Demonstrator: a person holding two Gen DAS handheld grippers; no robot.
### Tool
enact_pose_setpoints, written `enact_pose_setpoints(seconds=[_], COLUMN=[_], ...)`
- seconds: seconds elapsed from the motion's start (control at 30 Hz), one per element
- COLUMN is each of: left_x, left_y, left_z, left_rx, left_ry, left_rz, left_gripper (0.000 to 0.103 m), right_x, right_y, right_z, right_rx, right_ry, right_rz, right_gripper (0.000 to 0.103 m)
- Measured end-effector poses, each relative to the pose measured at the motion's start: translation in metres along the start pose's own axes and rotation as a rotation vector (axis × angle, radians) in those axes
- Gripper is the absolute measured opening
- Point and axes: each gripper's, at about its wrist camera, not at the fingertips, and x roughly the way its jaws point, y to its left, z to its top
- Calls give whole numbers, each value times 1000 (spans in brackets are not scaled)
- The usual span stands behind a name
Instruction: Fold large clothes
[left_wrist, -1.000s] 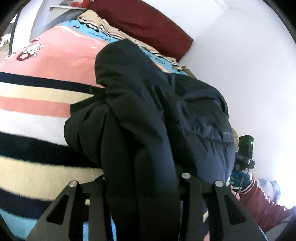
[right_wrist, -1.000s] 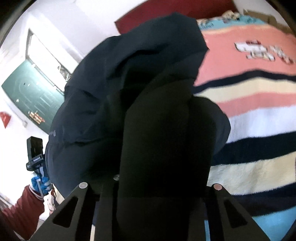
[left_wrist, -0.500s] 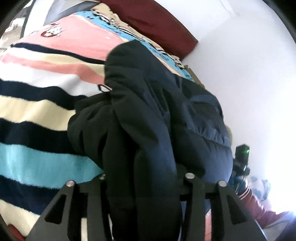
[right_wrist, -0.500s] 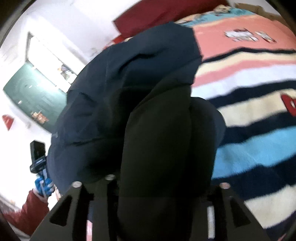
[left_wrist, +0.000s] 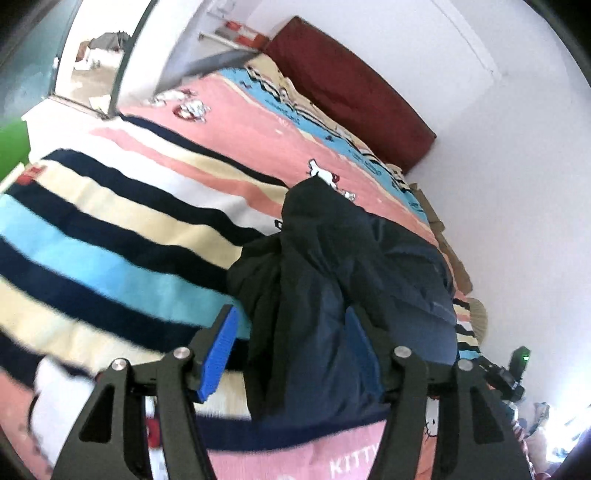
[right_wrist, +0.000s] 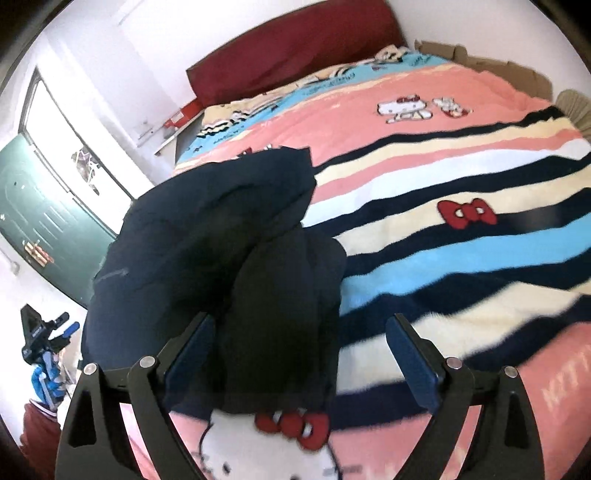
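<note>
A large dark navy padded jacket lies bunched in a heap on the striped blanket. My left gripper is open, its blue pads wide apart, with the near end of the jacket lying between the fingers. In the right wrist view the same jacket lies in front of my right gripper, which is also open; the jacket's near fold rests against its left finger, and its right finger stands free over the blanket.
The bed has a dark red headboard against a white wall. A green door stands at the left of the right wrist view. Cardboard lines the bed's far edge.
Both grippers were shut on the jacket and held it up; now both have opened and the jacket has dropped onto the blanket. Both grippers have pulled back a little.
</note>
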Motion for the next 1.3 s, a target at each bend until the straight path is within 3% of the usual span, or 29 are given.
enact_pose_setpoints(seconds=[0.23, 0.3, 0.47, 0.77, 1.07, 1.3], left_x=[-45, -50, -63, -68, -90, -89], left_y=[-53, -65, -92, -161, -212, -230], left_z=[-52, -68, -110, -177, -208, -221], left_rx=[82, 105, 122, 287, 374, 398], left_ry=[-31, -32, -69, -132, -254, -253], left_rz=[134, 169, 215, 411, 516, 525], left_gripper=[59, 65, 69, 69, 69, 69], right_x=[-54, -64, -76, -98, -126, -144], right_y=[46, 60, 93, 142, 162, 168], right_z=[-50, -63, -99, -156, -181, -190], right_rx=[-96, -110, -182, -316, -331, -334], right_ry=[-31, -43, -60, -116, -217, -268], right_rz=[-73, -78, -112, -158, -202, -213], right_gripper=[98, 101, 102, 102, 103, 102])
